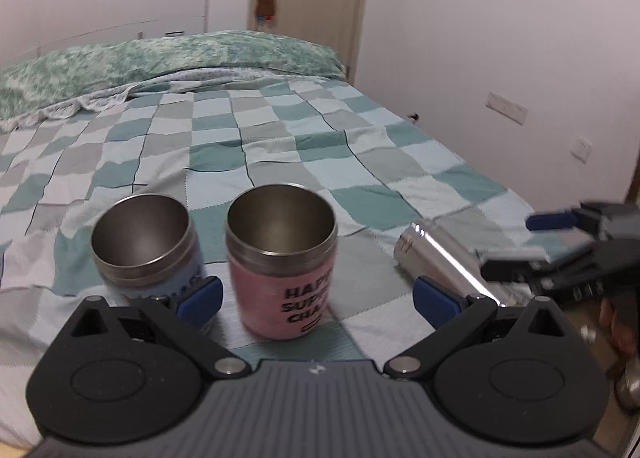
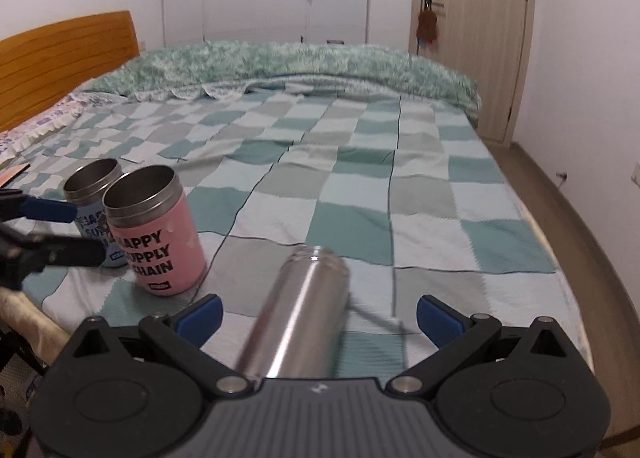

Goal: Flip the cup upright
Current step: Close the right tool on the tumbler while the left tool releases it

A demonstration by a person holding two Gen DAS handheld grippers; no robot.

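Note:
A pink steel cup [image 1: 282, 260] stands upright on the checked bedspread [image 1: 280, 146], between the open blue pads of my left gripper [image 1: 316, 298], which do not touch it. A blue steel cup [image 1: 146, 246] stands upright just left of it. A plain silver cup [image 2: 298, 308] lies on its side, mouth pointing away, between the wide-open pads of my right gripper [image 2: 318, 316]. In the left wrist view the silver cup [image 1: 444, 262] lies at the right, with the right gripper [image 1: 560, 234] over it. The pink cup [image 2: 154, 230] and blue cup [image 2: 94, 198] stand at the left.
A green patterned duvet [image 2: 280, 66] is bunched along the far side of the bed. A wooden headboard [image 2: 60, 54] is at the left, a door [image 2: 472, 30] and wall at the right. The bed's near edge lies just under both grippers. The left gripper [image 2: 44, 230] shows at the left edge.

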